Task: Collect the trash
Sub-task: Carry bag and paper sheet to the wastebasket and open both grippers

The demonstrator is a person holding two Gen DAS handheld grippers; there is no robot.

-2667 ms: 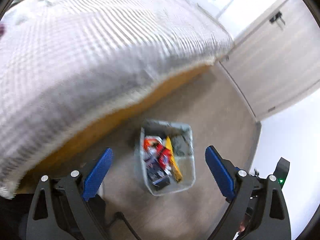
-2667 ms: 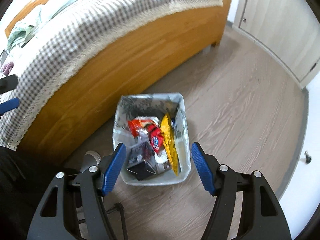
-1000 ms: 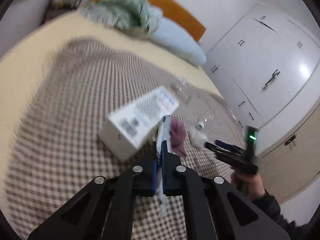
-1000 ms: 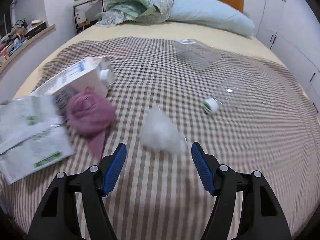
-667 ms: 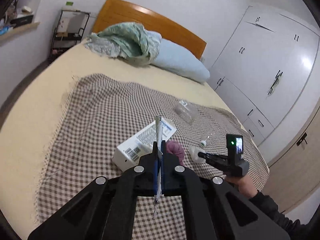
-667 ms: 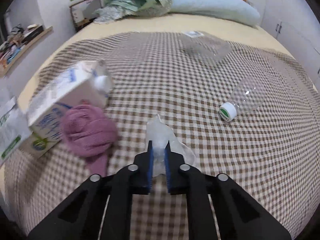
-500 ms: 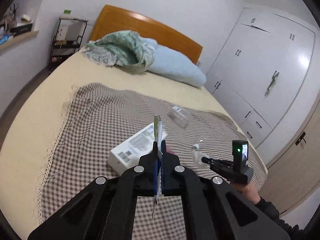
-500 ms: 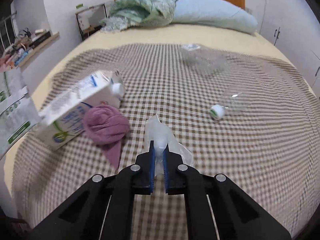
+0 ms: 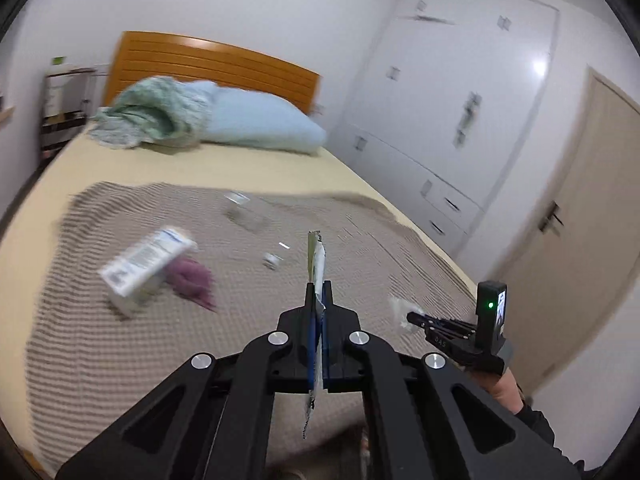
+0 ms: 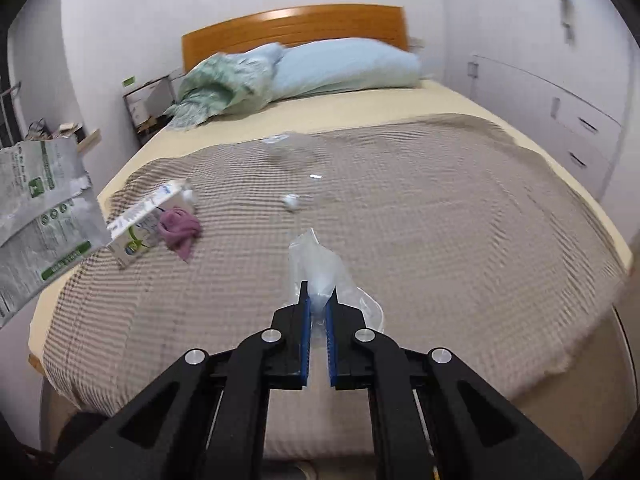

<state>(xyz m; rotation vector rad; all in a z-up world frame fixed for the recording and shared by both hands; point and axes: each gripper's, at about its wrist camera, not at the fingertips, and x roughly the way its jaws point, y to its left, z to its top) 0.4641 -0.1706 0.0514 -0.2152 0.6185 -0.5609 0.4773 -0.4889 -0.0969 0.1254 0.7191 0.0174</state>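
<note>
My left gripper (image 9: 318, 292) is shut on a flat printed paper packet (image 9: 315, 260), which stands edge-on between the pads. The same packet (image 10: 40, 216) fills the left edge of the right wrist view. My right gripper (image 10: 318, 296) is shut on a crumpled clear plastic bag (image 10: 320, 264), held above the checked blanket (image 10: 440, 220). From the left wrist view the right gripper (image 9: 412, 317) hangs at the right with the plastic bag (image 9: 398, 305) at its tip. A milk carton (image 10: 144, 220), a purple cloth (image 10: 178, 228), a capped clear bottle (image 10: 296, 200) and a clear container (image 10: 288, 148) lie on the bed.
A blue pillow (image 10: 344, 66) and a green cover (image 10: 212, 88) sit by the wooden headboard (image 10: 292, 26). White wardrobes (image 9: 460, 128) and a beige door (image 9: 580, 220) line the right side. A shelf rack (image 9: 60, 108) stands left of the bed.
The right gripper, open over the plastic bag a second ago, has shut on it. Both grippers have risen and drawn back from the bed with their loads.
</note>
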